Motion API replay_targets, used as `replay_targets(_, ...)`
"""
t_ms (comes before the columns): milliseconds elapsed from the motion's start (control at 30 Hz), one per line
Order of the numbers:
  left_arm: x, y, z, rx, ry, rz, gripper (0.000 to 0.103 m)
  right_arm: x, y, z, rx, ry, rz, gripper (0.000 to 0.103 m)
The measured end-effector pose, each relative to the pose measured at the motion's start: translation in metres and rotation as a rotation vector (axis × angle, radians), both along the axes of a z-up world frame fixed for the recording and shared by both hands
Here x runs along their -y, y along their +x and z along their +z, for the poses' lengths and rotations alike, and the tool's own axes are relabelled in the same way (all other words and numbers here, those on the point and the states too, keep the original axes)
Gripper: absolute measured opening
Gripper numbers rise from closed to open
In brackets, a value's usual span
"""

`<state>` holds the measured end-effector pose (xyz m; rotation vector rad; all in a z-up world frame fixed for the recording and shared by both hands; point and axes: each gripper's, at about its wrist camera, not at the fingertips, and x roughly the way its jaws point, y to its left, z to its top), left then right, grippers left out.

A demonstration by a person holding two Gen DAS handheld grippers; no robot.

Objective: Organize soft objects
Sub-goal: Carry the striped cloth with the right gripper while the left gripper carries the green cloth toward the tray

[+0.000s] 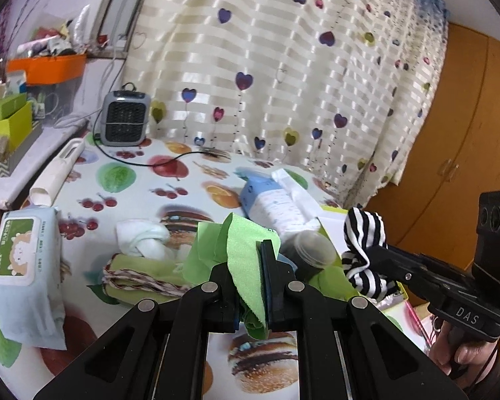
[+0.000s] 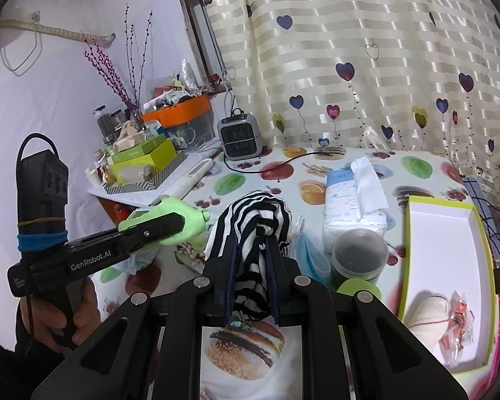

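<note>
My left gripper (image 1: 246,260) is shut on a light green cloth (image 1: 243,250) and holds it above the fruit-print table; the cloth also shows in the right wrist view (image 2: 180,220). My right gripper (image 2: 251,250) is shut on a black-and-white striped cloth (image 2: 250,220), lifted above the table; it also shows in the left wrist view (image 1: 363,243). A white knotted cloth (image 1: 143,236) and a folded green towel with braided trim (image 1: 140,276) lie on the table below the left gripper. A yellow-green box (image 2: 450,266) with a white inside lies open at the right.
A wet-wipes pack (image 1: 26,273) lies at the left. A blue tissue pack (image 2: 353,200), a dark lidded jar (image 2: 360,256) and a blue face mask (image 2: 310,256) sit mid-table. A small grey heater (image 2: 240,136) with its cord stands at the back by the curtain. A cluttered shelf (image 2: 143,163) is at the left.
</note>
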<state>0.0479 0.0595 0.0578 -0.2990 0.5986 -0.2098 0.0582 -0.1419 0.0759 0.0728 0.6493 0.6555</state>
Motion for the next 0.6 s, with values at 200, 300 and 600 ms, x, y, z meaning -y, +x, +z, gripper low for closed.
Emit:
replay_targets(200, 0.018, -0.004, 0.0, 0.001, 0.023, -0.029, 0.01, 0.01, -0.006, -0.001, 0.0, -0.008, -0.022, 0.017)
replay_targets(300, 0.027, -0.005, 0.001, 0.004, 0.031, -0.043, 0.01, 0.014, -0.008, 0.0, 0.002, -0.018, -0.038, 0.017)
replay_targets(600, 0.052, -0.001, 0.003, 0.007, 0.049, -0.088, 0.01, 0.029, -0.011, 0.0, 0.005, -0.03, -0.078, 0.017)
